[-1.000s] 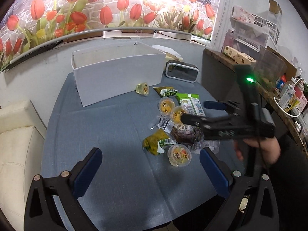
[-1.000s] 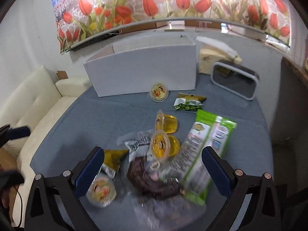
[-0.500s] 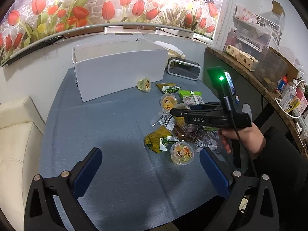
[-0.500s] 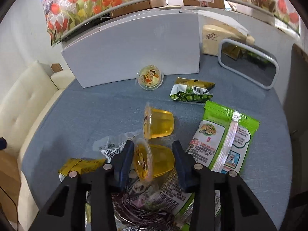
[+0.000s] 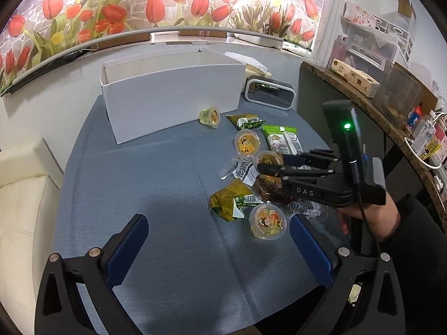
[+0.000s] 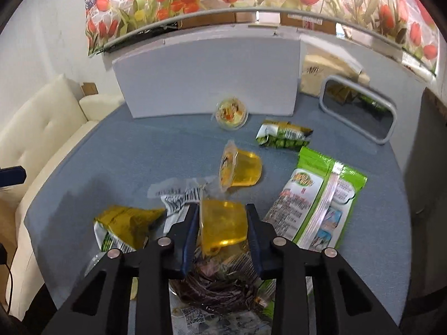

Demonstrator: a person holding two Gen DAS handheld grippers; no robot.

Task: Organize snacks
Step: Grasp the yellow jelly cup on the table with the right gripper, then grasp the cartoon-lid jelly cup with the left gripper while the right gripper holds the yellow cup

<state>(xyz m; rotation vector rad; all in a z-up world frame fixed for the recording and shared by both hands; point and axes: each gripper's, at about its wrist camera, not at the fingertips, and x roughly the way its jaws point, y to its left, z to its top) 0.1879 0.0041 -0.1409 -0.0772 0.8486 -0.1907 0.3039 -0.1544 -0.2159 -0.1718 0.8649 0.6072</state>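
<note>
My right gripper is shut on a yellow jelly cup, just above the snack pile; it also shows in the left wrist view. Another yellow jelly cup lies on its side just beyond. A third cup lies near the open white box. A green packet, a small green pack, a yellow-green pack and a dark snack bag lie on the blue table. My left gripper is open and empty above the table's near side, with a jelly cup near its right finger.
A grey-framed mirror stands right of the box. A cream sofa is at the left. A brown counter with boxes and clutter runs along the right. The tulip wall is behind.
My right gripper moved in over the pile and closed from wide open onto the yellow jelly cup. My left gripper stayed open and nearly still.
</note>
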